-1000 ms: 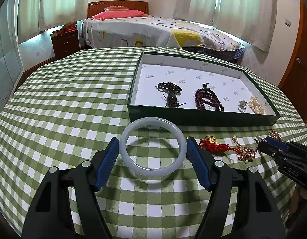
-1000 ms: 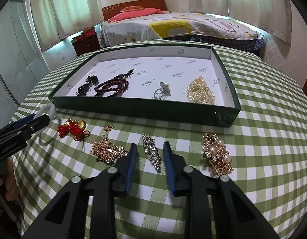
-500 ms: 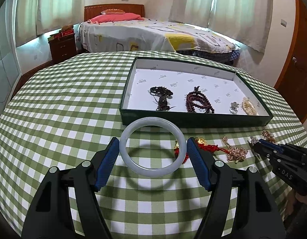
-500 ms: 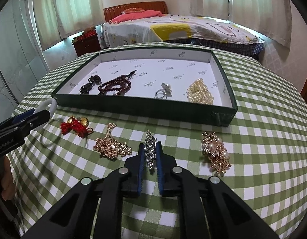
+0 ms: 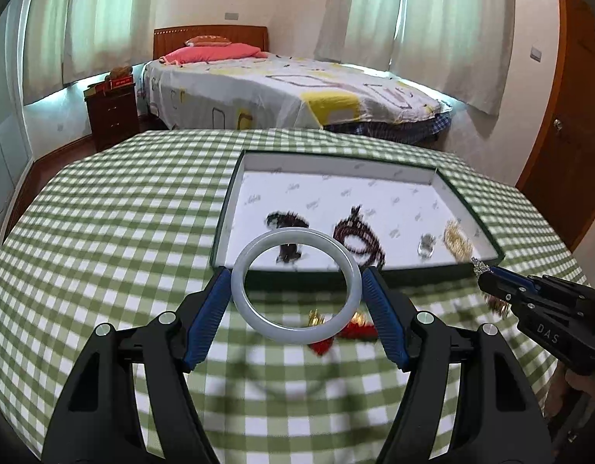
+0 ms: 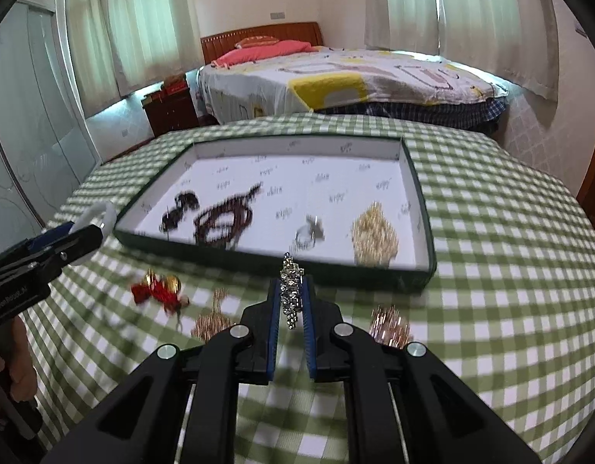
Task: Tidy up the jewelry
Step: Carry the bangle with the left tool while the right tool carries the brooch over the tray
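My left gripper (image 5: 296, 284) is shut on a pale white bangle (image 5: 243, 270) and holds it above the table, just before the front wall of the green tray (image 5: 394, 272). My right gripper (image 6: 291, 290) is shut on a silver rhinestone brooch (image 6: 291, 295), lifted off the cloth in front of the tray (image 6: 336, 270). The tray holds a dark bracelet (image 6: 181, 207), a red-brown bead strand (image 6: 224, 218), a ring (image 6: 309, 232) and a pearl bundle (image 6: 374, 237). The right gripper also shows in the left wrist view (image 5: 487, 276).
On the checked tablecloth in front of the tray lie a red knot charm (image 6: 158, 290), a gold chain piece (image 6: 212, 319) and a gold pearl brooch (image 6: 390, 326). The left gripper shows at the left edge of the right wrist view (image 6: 92, 228). A bed (image 5: 289, 92) stands behind the table.
Both grippers have lifted off the table and moved toward the tray. The right gripper closed on the silver brooch and raised it. The left one raised the bangle.
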The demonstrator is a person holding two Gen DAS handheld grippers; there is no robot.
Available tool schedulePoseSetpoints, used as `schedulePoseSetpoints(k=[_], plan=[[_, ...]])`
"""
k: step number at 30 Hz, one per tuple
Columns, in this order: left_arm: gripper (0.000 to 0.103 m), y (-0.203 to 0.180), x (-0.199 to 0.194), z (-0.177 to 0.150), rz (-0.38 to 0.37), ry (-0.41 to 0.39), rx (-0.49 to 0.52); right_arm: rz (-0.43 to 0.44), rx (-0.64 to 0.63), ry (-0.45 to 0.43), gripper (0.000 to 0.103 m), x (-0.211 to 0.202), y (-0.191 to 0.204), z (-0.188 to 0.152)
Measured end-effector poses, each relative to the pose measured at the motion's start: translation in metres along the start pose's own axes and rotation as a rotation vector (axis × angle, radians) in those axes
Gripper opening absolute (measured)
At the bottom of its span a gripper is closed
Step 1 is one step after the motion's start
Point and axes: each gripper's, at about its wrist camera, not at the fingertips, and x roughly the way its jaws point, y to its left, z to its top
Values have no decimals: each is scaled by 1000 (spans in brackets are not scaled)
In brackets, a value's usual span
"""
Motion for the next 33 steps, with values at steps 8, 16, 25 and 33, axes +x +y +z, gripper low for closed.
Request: schedulePoseSetpoints(k=[8, 16, 25, 33], plan=[[68, -5, 29, 52, -24, -55, 8, -9, -22, -90, 12, 7, -12, 59], [68, -7, 101, 99, -25, -6, 3, -26, -19, -63, 12, 63, -34, 112], [68, 2, 183, 115, -5, 126, -5, -48, 62, 125, 12, 140, -72, 123], [68, 15, 220, 116, -32, 281, -84, -52, 78, 207, 12, 158, -78, 128]])
